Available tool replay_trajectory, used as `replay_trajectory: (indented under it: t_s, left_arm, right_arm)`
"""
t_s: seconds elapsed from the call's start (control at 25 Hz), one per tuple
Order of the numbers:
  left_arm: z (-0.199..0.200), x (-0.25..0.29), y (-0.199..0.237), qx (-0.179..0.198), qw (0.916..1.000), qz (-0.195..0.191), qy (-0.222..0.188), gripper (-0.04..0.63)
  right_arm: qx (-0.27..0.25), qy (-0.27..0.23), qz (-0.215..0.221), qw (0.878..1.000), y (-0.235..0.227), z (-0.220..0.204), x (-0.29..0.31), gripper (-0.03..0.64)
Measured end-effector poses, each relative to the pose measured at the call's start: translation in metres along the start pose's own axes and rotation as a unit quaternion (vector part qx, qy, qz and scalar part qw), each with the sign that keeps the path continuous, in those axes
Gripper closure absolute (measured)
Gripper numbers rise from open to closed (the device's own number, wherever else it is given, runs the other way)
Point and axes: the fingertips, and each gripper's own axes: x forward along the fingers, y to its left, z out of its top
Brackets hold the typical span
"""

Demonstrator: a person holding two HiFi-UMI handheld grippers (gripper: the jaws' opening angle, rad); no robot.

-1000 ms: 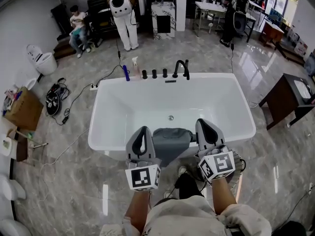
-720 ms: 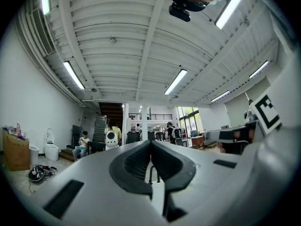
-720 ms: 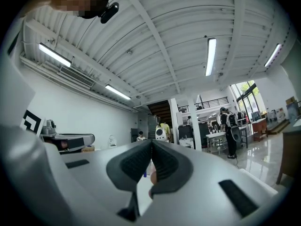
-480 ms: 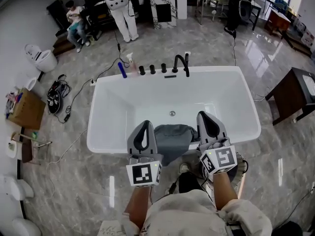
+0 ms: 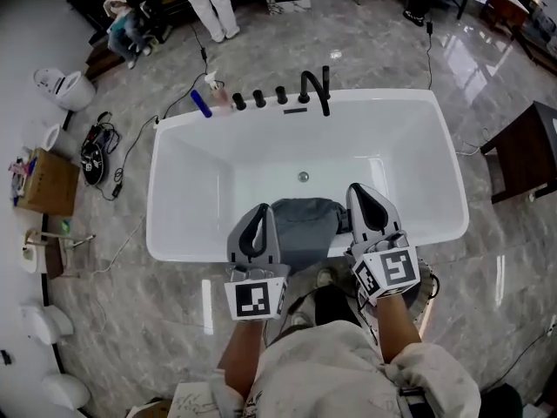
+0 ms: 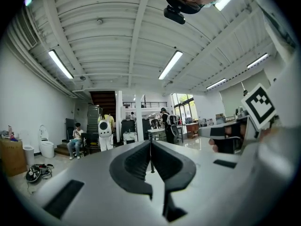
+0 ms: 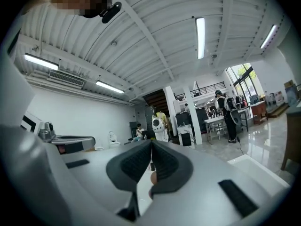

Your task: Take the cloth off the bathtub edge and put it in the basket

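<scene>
In the head view a grey cloth (image 5: 302, 223) hangs over the near edge of the white bathtub (image 5: 178, 242), partly inside and partly down the outer wall. My left gripper (image 5: 259, 211) sits just left of the cloth, over the rim. To the cloth's right, my right gripper (image 5: 363, 192) reaches slightly further over the tub. Neither touches the cloth. Seen from its own camera, the left gripper (image 6: 151, 149) has its jaws pressed together with nothing between them. The right gripper (image 7: 151, 149) looks the same, shut and empty. A round dark rim (image 5: 428, 287) on the floor behind the right gripper may be the basket.
A black faucet (image 5: 317, 88) and small bottles (image 5: 207, 101) stand on the tub's far rim. A dark wooden table (image 5: 529, 151) is at the right. On the left are a cardboard box (image 5: 42, 183), cables (image 5: 94, 160) and a toilet (image 5: 59, 87). People stand far back.
The person has stepped closer to the tub, which now fills more of the head view. Both grippers moved forward over the near rim beside the cloth and stayed shut.
</scene>
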Motion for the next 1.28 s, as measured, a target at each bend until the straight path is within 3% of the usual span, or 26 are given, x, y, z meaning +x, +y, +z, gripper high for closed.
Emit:
replay_trajectory:
  t_s: [0.4,0.76,0.92,1.16,1.28]
  left_arm:
    - [-0.100,0.045,-0.014,0.001,0.9955,-0.011,0.095,0.591]
    - [-0.197,0.043,-0.017,0.003,0.9814,-0.038,0.188,0.589]
    - [-0.246,0.032,-0.019,0.008,0.9693,-0.072,0.235,0.589]
    - [-0.316,0.005,-0.025,0.024,0.9439,-0.133,0.301,0.588]
    - [-0.346,-0.007,-0.030,0.031,0.9305,-0.160,0.328,0.544]
  right_arm:
    - [0.039,0.053,0.011,0.998,-0.059,-0.054,0.038,0.627]
    - [0.048,0.105,0.019,0.993,-0.058,-0.106,0.054,0.627]
    - [0.046,0.127,0.012,0.991,-0.049,-0.128,0.057,0.627]
    - [0.046,0.164,-0.001,0.985,-0.030,-0.162,0.049,0.627]
    - [0.047,0.179,-0.008,0.983,-0.022,-0.175,0.045,0.627]
